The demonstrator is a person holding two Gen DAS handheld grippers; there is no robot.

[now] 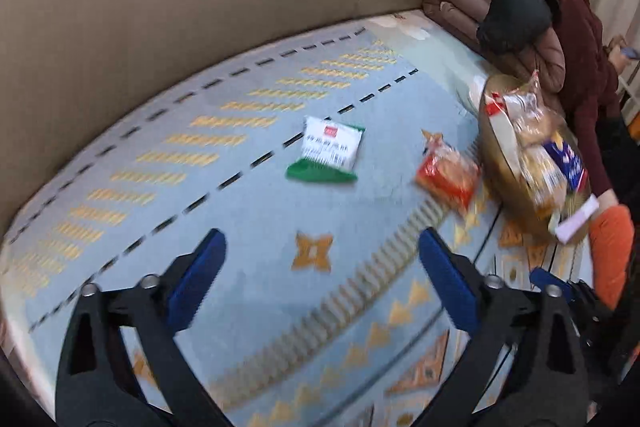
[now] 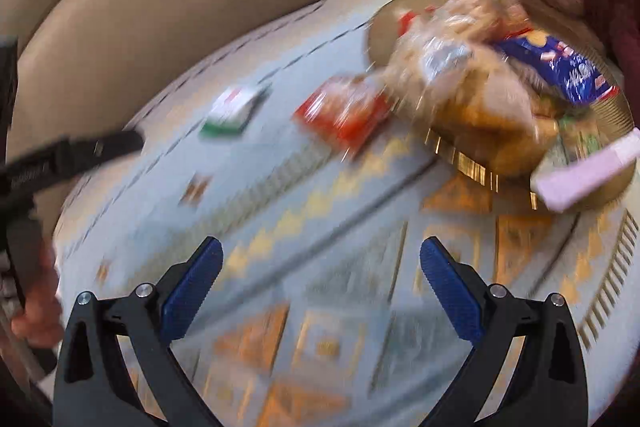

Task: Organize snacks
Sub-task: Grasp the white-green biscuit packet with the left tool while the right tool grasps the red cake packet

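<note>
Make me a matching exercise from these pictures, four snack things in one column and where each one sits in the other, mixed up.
Things:
1. green and white snack packet
2. red and orange snack packet
3. dark blue snack bag
4. pale pink flat box

Places:
A. poking over the round gold tray's near rim
B. alone on the patterned blue cloth
C. on the cloth, beside the tray
D. on the tray's heap

Pairs: 1-B, 2-C, 3-D, 4-A
</note>
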